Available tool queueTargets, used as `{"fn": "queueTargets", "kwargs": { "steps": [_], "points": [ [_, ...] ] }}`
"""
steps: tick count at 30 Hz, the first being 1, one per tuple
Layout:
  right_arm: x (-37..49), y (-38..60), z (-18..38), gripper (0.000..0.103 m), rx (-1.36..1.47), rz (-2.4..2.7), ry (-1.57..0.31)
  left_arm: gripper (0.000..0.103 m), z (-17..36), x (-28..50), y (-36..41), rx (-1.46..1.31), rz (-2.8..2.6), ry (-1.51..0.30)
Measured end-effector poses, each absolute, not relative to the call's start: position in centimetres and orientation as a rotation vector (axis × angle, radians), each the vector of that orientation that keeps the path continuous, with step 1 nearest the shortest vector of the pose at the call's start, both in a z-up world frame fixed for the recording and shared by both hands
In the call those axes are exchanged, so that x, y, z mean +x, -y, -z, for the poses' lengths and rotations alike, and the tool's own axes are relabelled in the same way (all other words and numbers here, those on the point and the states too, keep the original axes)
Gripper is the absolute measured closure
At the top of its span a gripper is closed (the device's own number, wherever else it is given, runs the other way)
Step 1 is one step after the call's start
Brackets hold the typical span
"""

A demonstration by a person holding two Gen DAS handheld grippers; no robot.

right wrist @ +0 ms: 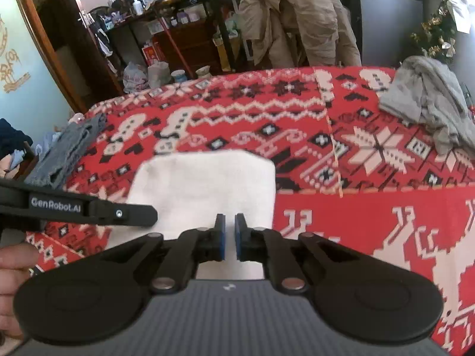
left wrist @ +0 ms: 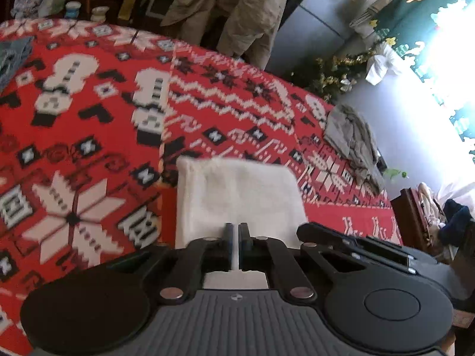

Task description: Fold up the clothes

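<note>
The left gripper (left wrist: 236, 244) has its jaws pinched on the near edge of the white folded cloth (left wrist: 237, 195) at lower centre; the right gripper (right wrist: 229, 235) has its jaws slightly apart above that cloth. It looks soft, light and floppy; best taken at hems or corners.

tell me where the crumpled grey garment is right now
The crumpled grey garment lies at the far right edge of the red patterned tablecloth in the right wrist view, well beyond and right of the folded white cloth.

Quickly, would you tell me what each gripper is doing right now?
Left gripper: shut on the white cloth.
Right gripper: slightly open, holding nothing.
</note>
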State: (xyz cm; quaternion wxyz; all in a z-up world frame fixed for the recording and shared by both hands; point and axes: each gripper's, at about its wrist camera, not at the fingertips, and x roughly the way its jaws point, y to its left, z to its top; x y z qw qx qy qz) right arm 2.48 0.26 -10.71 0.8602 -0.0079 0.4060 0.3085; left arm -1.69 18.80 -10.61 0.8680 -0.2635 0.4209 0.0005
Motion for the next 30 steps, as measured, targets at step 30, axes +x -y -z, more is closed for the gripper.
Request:
{"fn": "queueTargets", "kwargs": {
  "steps": [30],
  "points": [
    [2.5,-5.6,11.6,0.094,-0.046,-0.764,-0.889,0.100,12.1,-1.3,-22.1,-0.705,-0.055,-0.867]
  ]
}}
